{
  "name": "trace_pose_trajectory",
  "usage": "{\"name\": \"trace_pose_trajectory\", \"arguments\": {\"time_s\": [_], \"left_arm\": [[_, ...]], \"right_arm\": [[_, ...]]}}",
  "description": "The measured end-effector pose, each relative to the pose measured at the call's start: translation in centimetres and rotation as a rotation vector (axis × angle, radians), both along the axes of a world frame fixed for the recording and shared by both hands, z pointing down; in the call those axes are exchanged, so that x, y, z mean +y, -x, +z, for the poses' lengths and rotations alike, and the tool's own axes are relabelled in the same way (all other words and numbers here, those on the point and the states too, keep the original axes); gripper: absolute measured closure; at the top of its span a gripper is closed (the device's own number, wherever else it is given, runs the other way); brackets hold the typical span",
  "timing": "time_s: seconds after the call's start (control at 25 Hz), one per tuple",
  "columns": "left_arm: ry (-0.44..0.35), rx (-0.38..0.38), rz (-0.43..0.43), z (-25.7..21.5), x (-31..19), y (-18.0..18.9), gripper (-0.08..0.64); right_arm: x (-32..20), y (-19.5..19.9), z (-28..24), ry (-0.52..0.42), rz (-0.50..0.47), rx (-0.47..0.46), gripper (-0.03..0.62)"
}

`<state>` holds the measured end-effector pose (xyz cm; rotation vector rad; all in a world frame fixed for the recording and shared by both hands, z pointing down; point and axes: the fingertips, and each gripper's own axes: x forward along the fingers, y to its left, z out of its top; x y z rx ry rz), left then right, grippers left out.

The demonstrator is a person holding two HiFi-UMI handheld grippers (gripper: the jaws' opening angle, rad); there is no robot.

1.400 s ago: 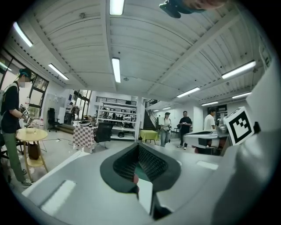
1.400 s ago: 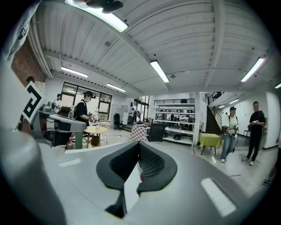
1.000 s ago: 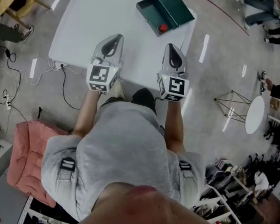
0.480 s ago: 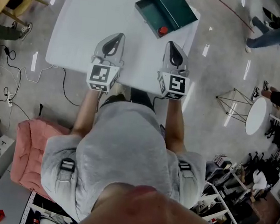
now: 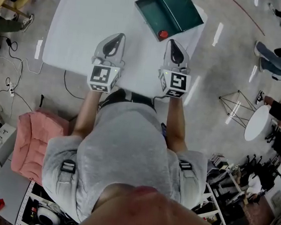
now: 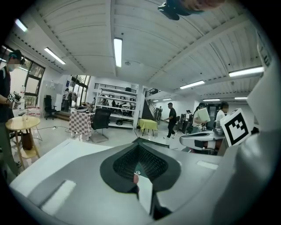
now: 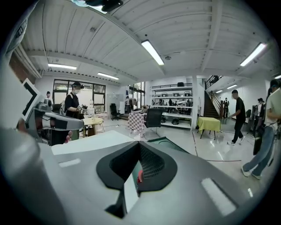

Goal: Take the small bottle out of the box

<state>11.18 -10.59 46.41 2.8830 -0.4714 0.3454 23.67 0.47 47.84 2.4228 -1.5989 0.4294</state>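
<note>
An open green box (image 5: 170, 8) lies at the far right of the white table (image 5: 85, 22). In its near corner stands the small bottle (image 5: 162, 35), of which I see the red cap. My right gripper (image 5: 171, 42) is shut and empty, its tip just short of the bottle. Level with it to the left, my left gripper (image 5: 119, 36) is shut and empty over bare table. In the right gripper view the red cap (image 7: 139, 177) shows through the gap of the shut gripper (image 7: 140, 144), with the box's green edge (image 7: 166, 143) beyond. In the left gripper view the gripper (image 6: 138, 145) also stands shut.
People walk on the glossy floor to the right. A small round white table (image 5: 257, 119) and a wire stand (image 5: 234, 104) are at the right, a pink cushion (image 5: 28, 142) and cables at the left, shelves at the lower right.
Both grippers have moved forward over the table and lower. The right tip is now closer to the box's near corner. Both stay shut.
</note>
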Motion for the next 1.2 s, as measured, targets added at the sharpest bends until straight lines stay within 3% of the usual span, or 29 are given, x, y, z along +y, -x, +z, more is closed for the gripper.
{"name": "trace_pose_trajectory", "arguments": {"time_s": [0.68, 1.0, 1.2], "left_arm": [[0.046, -0.094, -0.04, 5.0, -0.9, -2.1, 0.548], [0.052, -0.107, -0.046, 5.2, -1.1, -2.4, 0.548], [0.062, -0.123, -0.052, 6.4, -1.2, -2.6, 0.548]], "right_arm": [[-1.4, -2.7, 6.7, 0.086, -0.036, -0.102, 0.587], [-2.3, -2.2, 8.4, 0.13, -0.098, -0.13, 0.432], [-2.7, -2.5, 10.5, 0.164, -0.11, -0.146, 0.399]]}}
